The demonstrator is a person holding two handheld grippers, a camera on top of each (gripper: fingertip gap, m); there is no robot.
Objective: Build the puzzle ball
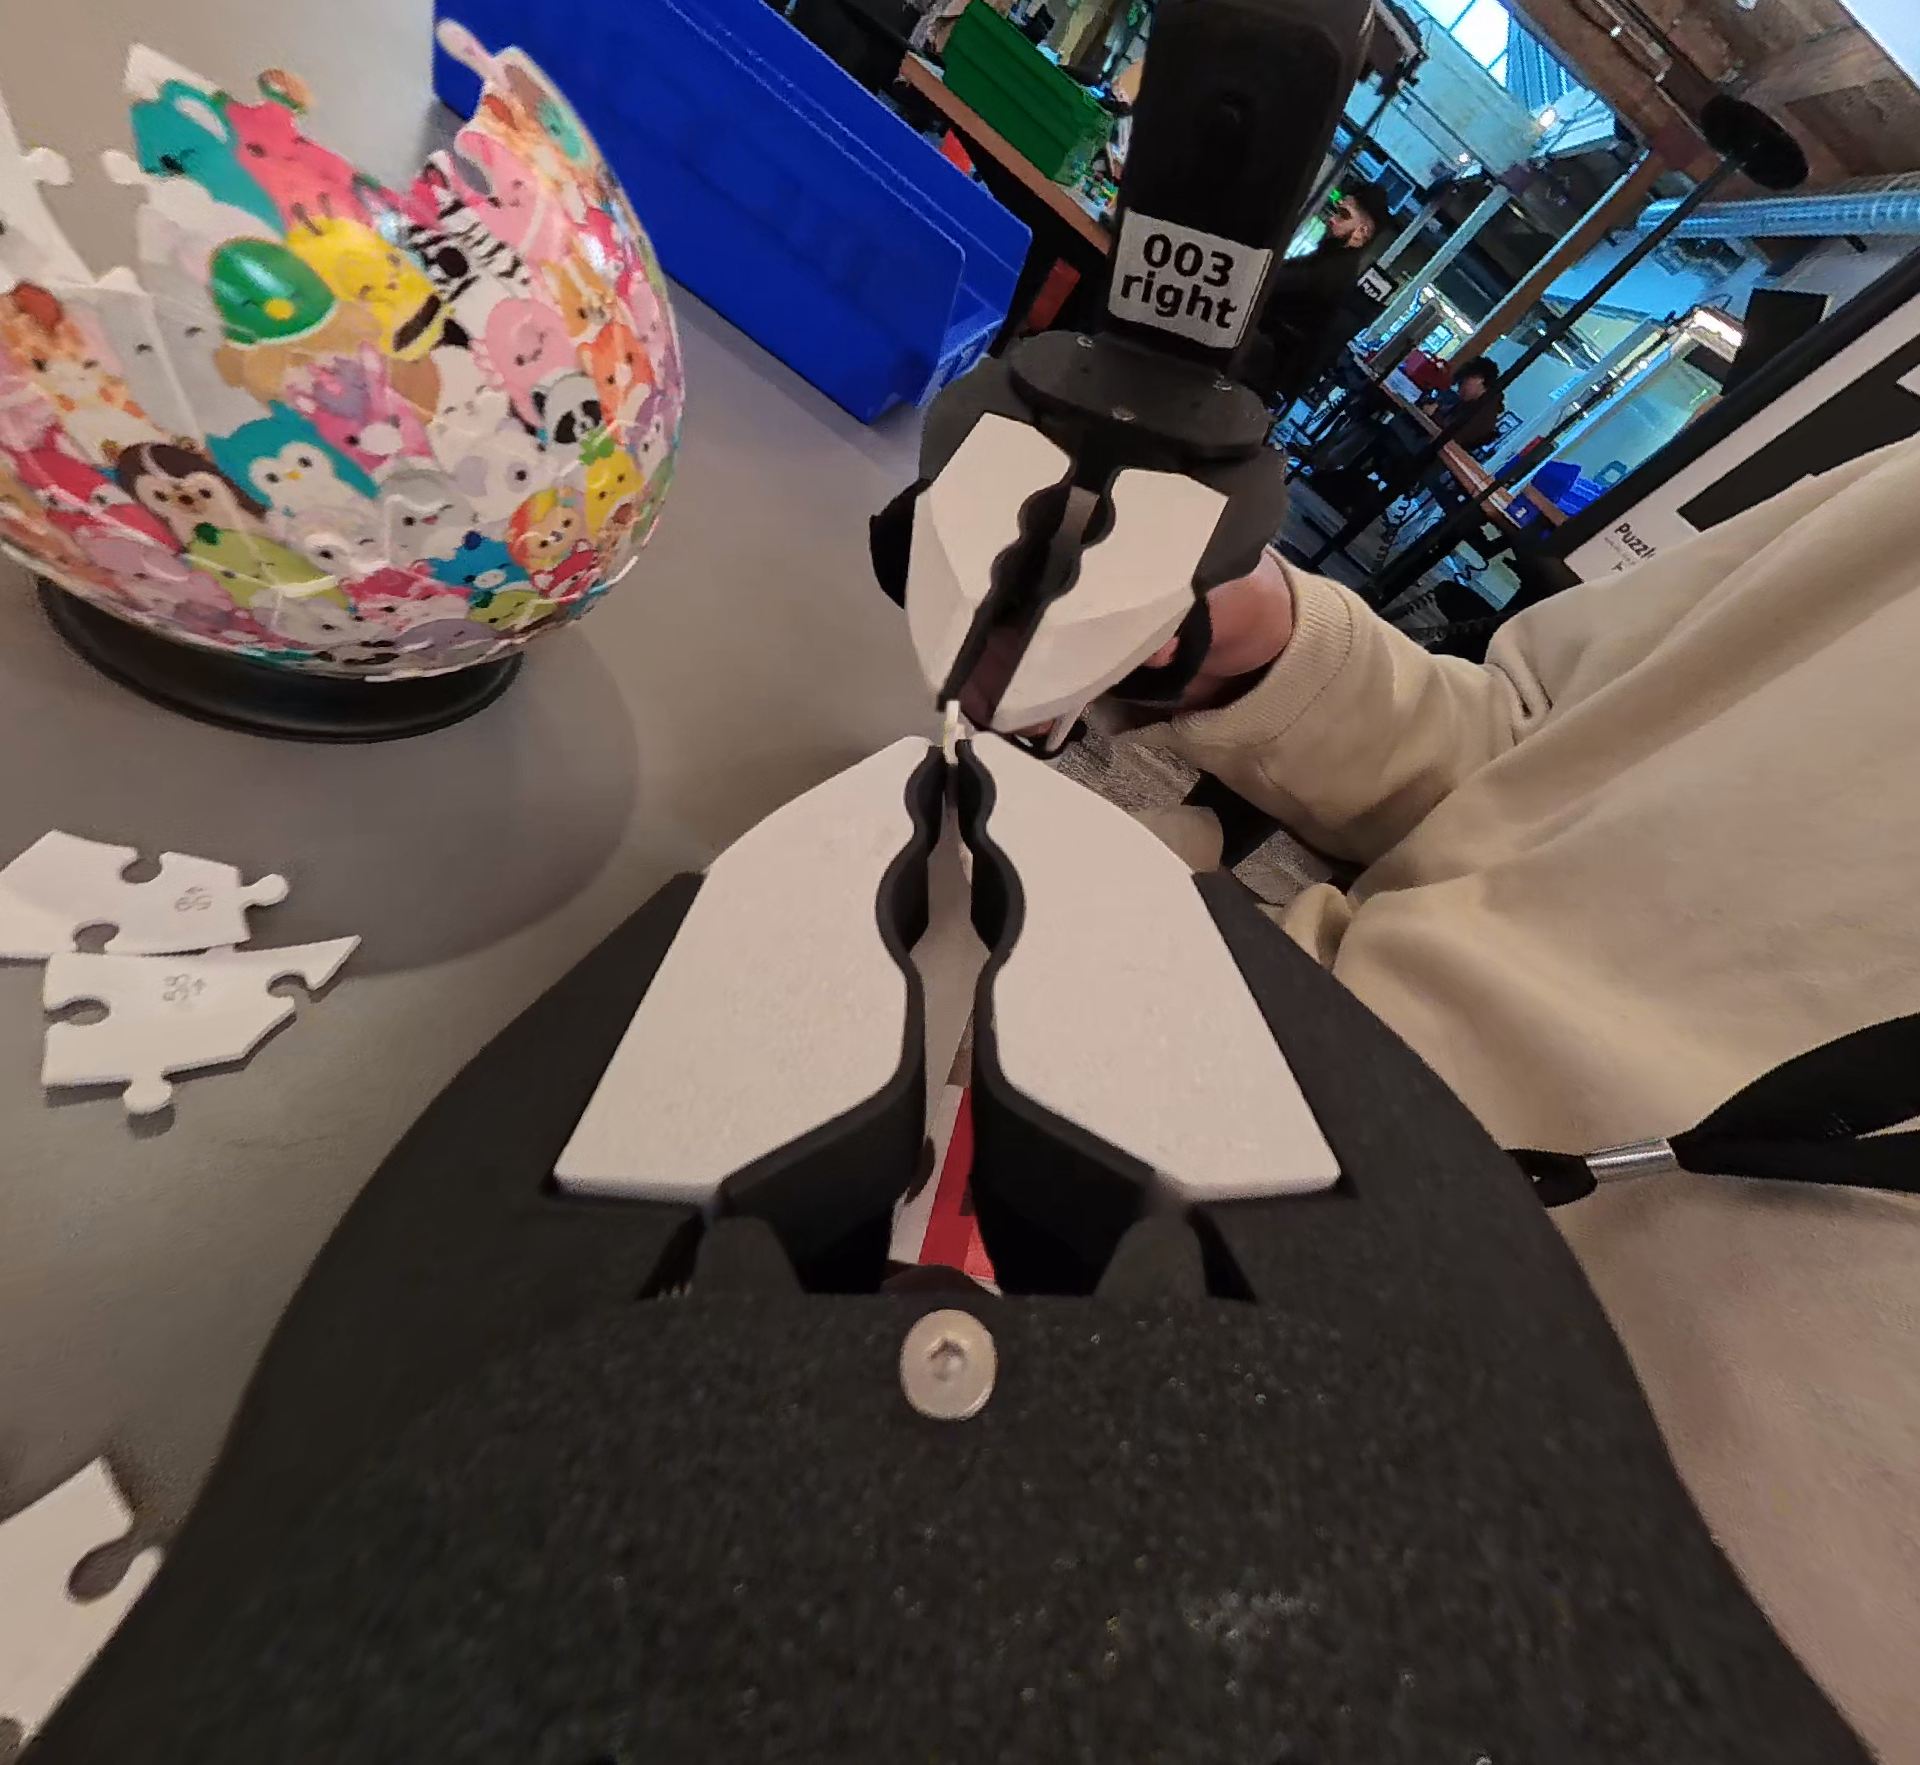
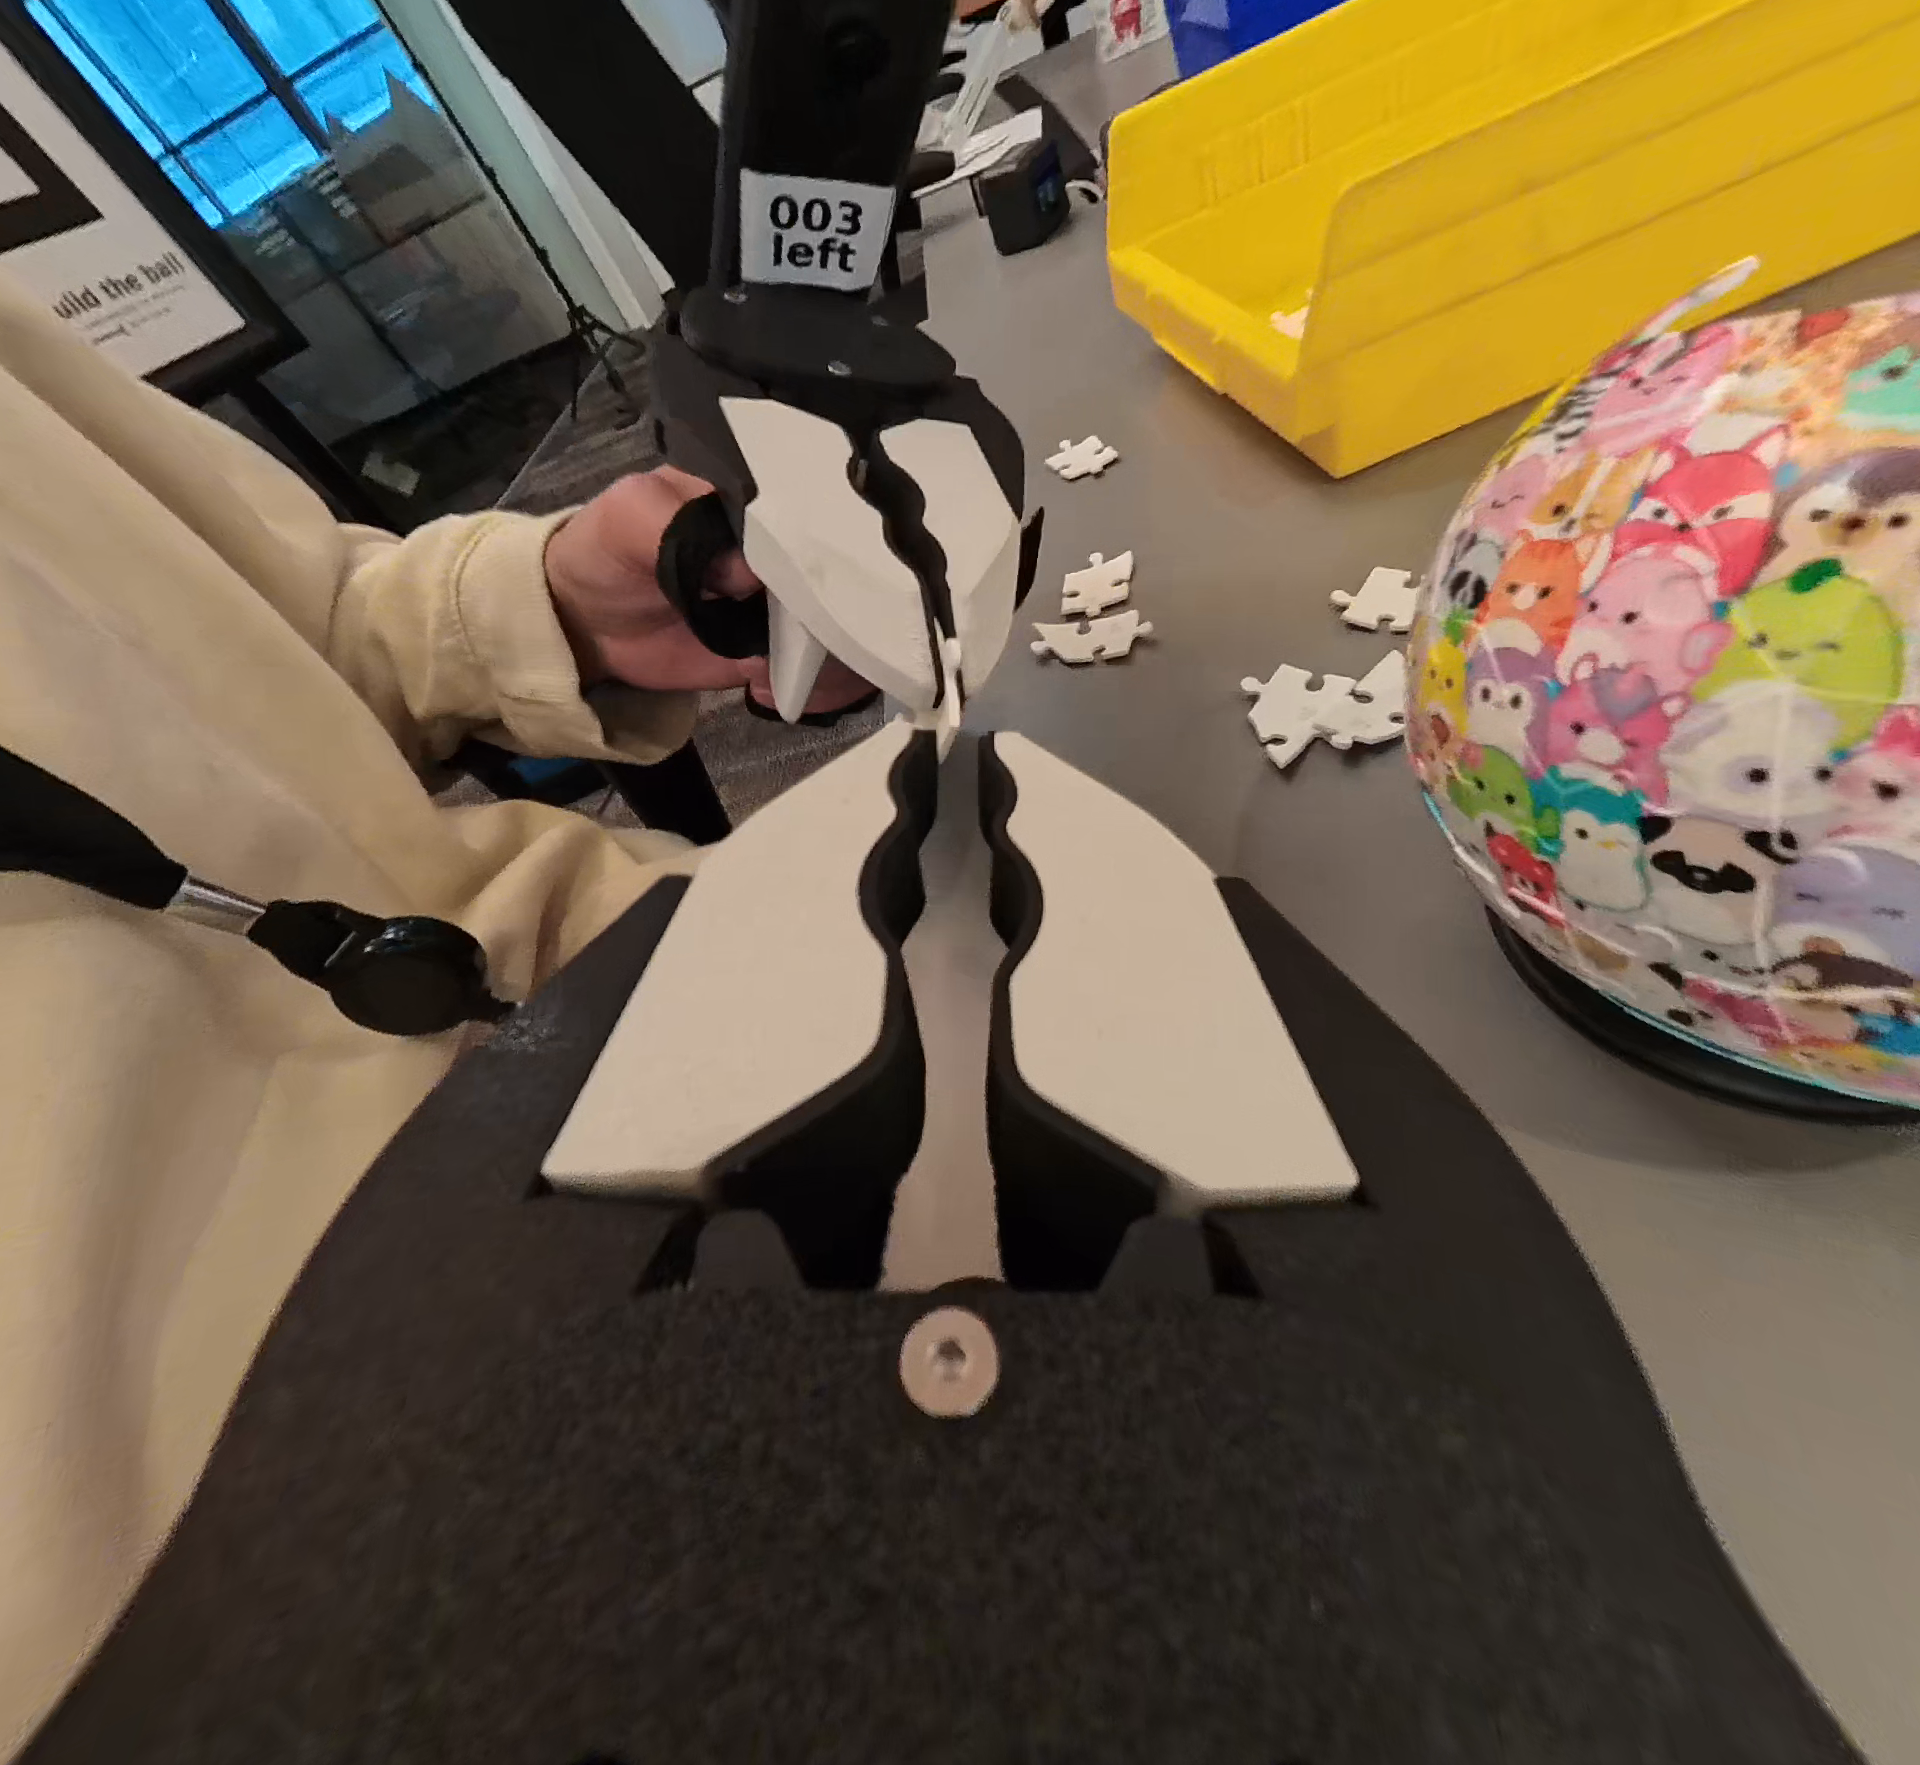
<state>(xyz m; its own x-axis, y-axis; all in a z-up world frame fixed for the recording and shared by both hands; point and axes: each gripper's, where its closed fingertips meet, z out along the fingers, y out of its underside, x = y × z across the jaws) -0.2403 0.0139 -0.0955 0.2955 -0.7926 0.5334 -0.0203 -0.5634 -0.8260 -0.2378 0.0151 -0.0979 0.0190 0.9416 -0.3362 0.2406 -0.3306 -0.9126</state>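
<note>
The partly built puzzle ball [image 1: 343, 385], covered in colourful cartoon animals, stands on a black ring stand [image 1: 281, 687] at the left of the left wrist view, its top open. It shows at the right of the right wrist view [image 2: 1683, 676]. My left gripper [image 1: 951, 765] is shut on a puzzle piece [image 1: 951, 1123], held edge-on above the table. My right gripper [image 2: 951, 749] faces it tip to tip, jaws slightly apart. The piece's white end [image 2: 945, 697] sticks out of the left gripper [image 2: 951, 676] and reaches the right gripper's left fingertip [image 2: 914, 759].
Loose white pieces lie face down on the grey table [image 1: 135, 894], [image 1: 177, 998] and near the ball [image 2: 1320, 707], [image 2: 1091, 593]. A blue bin [image 1: 727, 157] and a yellow bin [image 2: 1455, 157] stand behind. A person's cream sleeve [image 1: 1455, 728] fills the near side.
</note>
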